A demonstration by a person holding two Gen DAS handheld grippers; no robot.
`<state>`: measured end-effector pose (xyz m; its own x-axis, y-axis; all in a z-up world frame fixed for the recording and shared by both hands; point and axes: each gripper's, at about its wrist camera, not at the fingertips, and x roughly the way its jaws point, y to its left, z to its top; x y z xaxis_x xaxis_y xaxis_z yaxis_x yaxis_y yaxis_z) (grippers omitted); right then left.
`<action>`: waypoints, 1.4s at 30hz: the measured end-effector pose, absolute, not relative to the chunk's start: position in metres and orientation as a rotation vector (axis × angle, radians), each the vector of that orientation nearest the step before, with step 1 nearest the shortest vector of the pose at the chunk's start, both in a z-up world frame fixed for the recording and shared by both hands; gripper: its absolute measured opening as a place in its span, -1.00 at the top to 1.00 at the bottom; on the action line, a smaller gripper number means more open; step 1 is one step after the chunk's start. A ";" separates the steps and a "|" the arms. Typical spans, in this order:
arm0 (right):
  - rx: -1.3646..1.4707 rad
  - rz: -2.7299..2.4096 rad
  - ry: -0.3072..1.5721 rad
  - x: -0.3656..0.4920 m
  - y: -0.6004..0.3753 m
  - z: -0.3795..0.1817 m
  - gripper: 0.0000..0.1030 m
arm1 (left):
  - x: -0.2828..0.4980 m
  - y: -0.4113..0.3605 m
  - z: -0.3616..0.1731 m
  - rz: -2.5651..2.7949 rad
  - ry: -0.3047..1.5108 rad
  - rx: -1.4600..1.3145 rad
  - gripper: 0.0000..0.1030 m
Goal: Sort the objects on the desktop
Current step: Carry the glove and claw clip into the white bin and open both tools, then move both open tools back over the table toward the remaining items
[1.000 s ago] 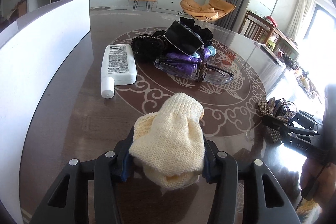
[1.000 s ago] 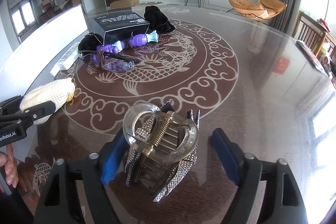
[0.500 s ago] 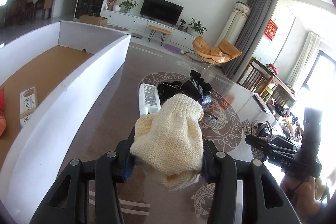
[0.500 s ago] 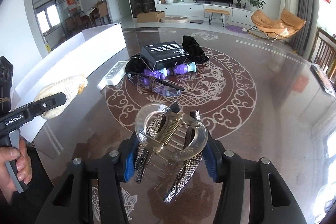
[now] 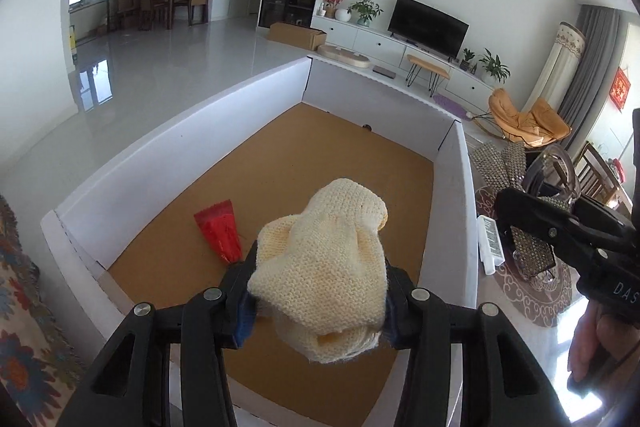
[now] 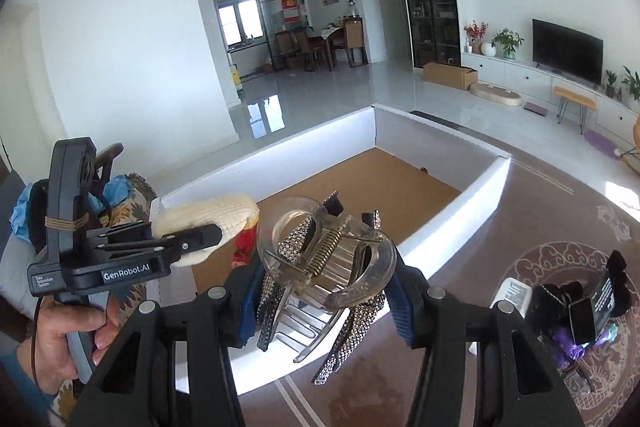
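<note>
My left gripper [image 5: 318,301] is shut on a cream knitted glove [image 5: 320,267] and hangs over the brown floor of a white-walled box [image 5: 280,115]. A red packet [image 5: 220,233] lies on that floor under the glove. My right gripper [image 6: 324,291] is shut on a clear hair claw clip with rhinestone strips [image 6: 326,267], above the box's near wall [image 6: 460,219]. In the right wrist view the left gripper [image 6: 200,239] with the glove [image 6: 212,217] sits to the left. In the left wrist view the right gripper [image 5: 536,223] with the clip [image 5: 532,247] is beyond the box's right wall.
On the brown patterned table [image 6: 560,227] to the right lie a white bottle [image 6: 512,293], a black box [image 6: 592,303], a black cloth and purple items [image 6: 572,343]. A patterned fabric [image 5: 20,287] lies left of the box. A hand [image 6: 68,331] holds the left gripper's handle.
Both grippers swung left and rose, from over the table's pile to the white box. The left one now hangs over the box's floor; the right one came beside it. Both grips held.
</note>
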<state>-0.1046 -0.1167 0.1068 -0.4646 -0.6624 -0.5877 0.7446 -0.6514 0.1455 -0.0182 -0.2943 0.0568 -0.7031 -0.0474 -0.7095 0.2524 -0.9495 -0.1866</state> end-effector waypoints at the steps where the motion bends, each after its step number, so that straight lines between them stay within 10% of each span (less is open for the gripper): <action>1: 0.806 -2.127 0.205 -0.113 -0.139 0.101 -0.04 | -0.022 -0.295 0.051 -2.717 0.396 1.152 0.05; 5: 0.925 -2.117 0.351 -0.151 -0.204 0.071 -0.07 | -0.035 -0.299 0.031 -2.618 0.332 1.232 -0.14; 10: 1.193 -2.087 0.329 -0.189 -0.222 0.035 -0.71 | -0.025 -0.302 0.034 -2.633 0.350 1.118 -0.62; 16: 0.951 -2.194 0.182 -0.152 -0.150 0.075 -1.00 | -0.005 -0.254 0.062 -2.780 0.361 1.018 -0.63; 22: 0.861 -2.407 0.275 -0.104 -0.019 0.060 -1.00 | -0.001 -0.137 0.075 -3.098 0.406 1.054 -0.98; 32: 1.356 -2.679 0.217 -0.084 0.202 -0.037 -1.00 | -0.058 -0.001 -0.030 -3.014 0.156 1.485 -0.98; 42: 1.388 -2.695 0.101 -0.080 0.218 -0.041 -1.00 | -0.053 -0.006 -0.049 -2.972 0.130 1.469 -0.96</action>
